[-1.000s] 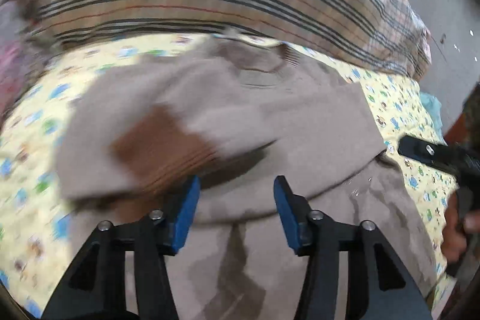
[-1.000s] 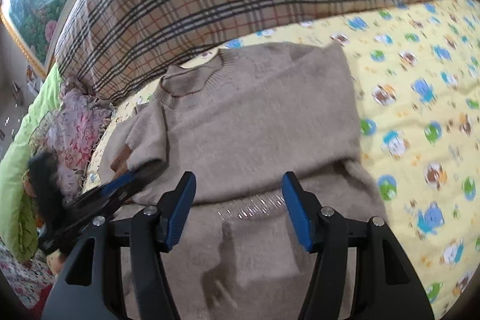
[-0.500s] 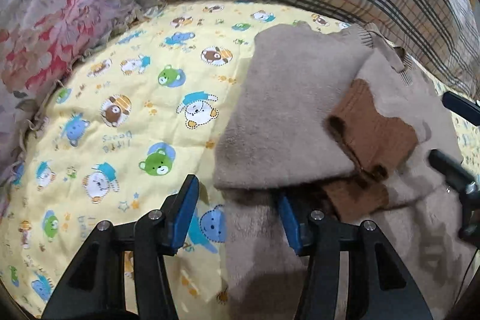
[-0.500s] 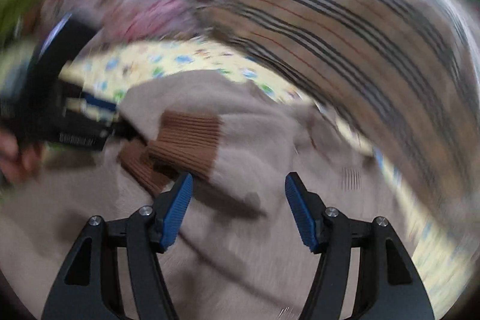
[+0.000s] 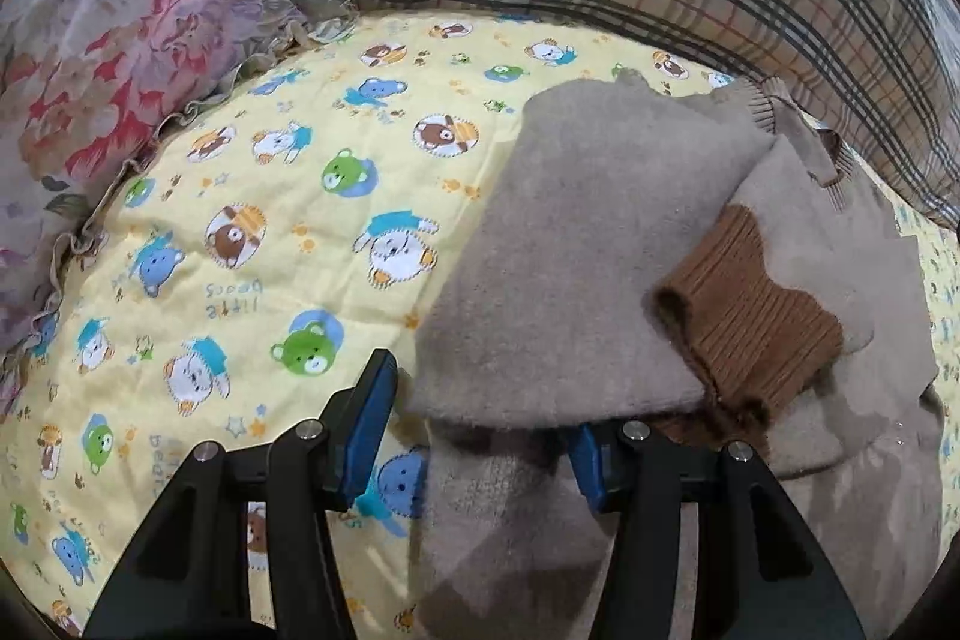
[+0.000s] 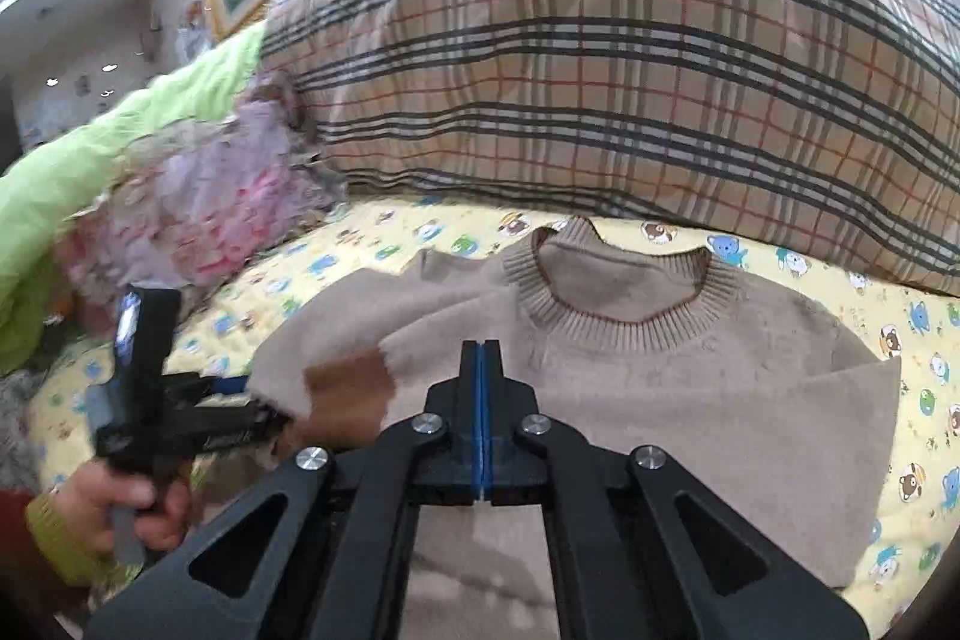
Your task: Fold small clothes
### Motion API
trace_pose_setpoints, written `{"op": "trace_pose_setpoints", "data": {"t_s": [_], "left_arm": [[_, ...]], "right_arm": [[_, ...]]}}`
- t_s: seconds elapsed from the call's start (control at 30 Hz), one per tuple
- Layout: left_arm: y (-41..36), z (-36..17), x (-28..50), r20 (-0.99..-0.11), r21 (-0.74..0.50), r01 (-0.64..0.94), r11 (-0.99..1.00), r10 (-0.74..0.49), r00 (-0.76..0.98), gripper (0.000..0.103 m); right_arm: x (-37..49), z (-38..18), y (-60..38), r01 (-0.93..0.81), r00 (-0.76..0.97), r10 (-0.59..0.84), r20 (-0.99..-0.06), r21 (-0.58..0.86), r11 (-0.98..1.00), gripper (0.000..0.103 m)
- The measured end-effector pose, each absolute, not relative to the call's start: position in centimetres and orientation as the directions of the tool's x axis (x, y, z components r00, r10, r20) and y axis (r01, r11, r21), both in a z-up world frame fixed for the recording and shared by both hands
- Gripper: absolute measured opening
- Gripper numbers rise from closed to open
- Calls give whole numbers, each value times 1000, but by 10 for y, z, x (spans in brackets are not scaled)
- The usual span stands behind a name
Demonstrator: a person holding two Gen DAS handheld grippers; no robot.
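1. Both of my views have swung since a second ago: my left claw's camera has turned from the sweater front to its side edge and the yellow sheet, and my right claw's camera, which was smeared with blur half a second back, now looks squarely at the neckline.
2. Behind everything lies the plaid pillow point(image 6: 600, 58), with a floral quilt point(image 5: 120, 40) at the side, on the bear-print sheet point(image 5: 252, 196).
3. On that sheet the beige sweater point(image 6: 690, 382) lies flat, collar toward the pillow, with both sleeves folded in across the chest.
4. Its brown cuff point(image 5: 756, 322) rests on the folded panel, a second cuff under it.
5. My left claw point(image 5: 474, 436) stands half open; one pad is over the sheet, the other is tucked beneath the sweater's folded edge, and I see no squeeze on the cloth.
6. My right claw point(image 6: 482, 418) has just been closing and its blue pads now meet with nothing between them, above the chest.
7. I judge the sleeve folds done, so the next step is the lengthwise fold: both claws must open, pinch the hem near me, and carry it up to the collar without dragging the cuffs loose.
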State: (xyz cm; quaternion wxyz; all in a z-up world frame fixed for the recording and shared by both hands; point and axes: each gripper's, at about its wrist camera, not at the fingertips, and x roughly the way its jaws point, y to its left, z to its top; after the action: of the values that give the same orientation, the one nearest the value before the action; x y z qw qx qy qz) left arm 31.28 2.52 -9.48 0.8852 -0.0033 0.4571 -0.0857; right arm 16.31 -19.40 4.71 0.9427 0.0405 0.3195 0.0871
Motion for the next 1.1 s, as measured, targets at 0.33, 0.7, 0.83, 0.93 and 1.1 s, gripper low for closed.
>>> {"op": "trace_pose_setpoints", "data": {"t_s": [0.33, 0.7, 0.83, 0.93, 1.1], "left_arm": [[29, -98, 313, -812, -85, 159, 984, -161, 562, 56], [29, -103, 320, -810, -95, 138, 986, -157, 565, 58], [28, -101, 322, -812, -98, 119, 988, -148, 565, 58], [24, -101, 323, -816, -77, 107, 991, -125, 565, 58], [21, -100, 324, -821, -75, 65, 995, -99, 562, 58]], "right_arm": [[169, -4, -104, -389, 717, 130, -685, -238, 890, 71], [208, -13, -106, -365, 714, 169, -680, -155, 918, 4], [191, 18, -173, -196, 763, 269, -587, 187, 963, 3], [159, 25, -257, 23, 836, 235, -495, 459, 888, 2], [105, -15, -342, 325, 839, 51, -542, 574, 751, 0]]}}
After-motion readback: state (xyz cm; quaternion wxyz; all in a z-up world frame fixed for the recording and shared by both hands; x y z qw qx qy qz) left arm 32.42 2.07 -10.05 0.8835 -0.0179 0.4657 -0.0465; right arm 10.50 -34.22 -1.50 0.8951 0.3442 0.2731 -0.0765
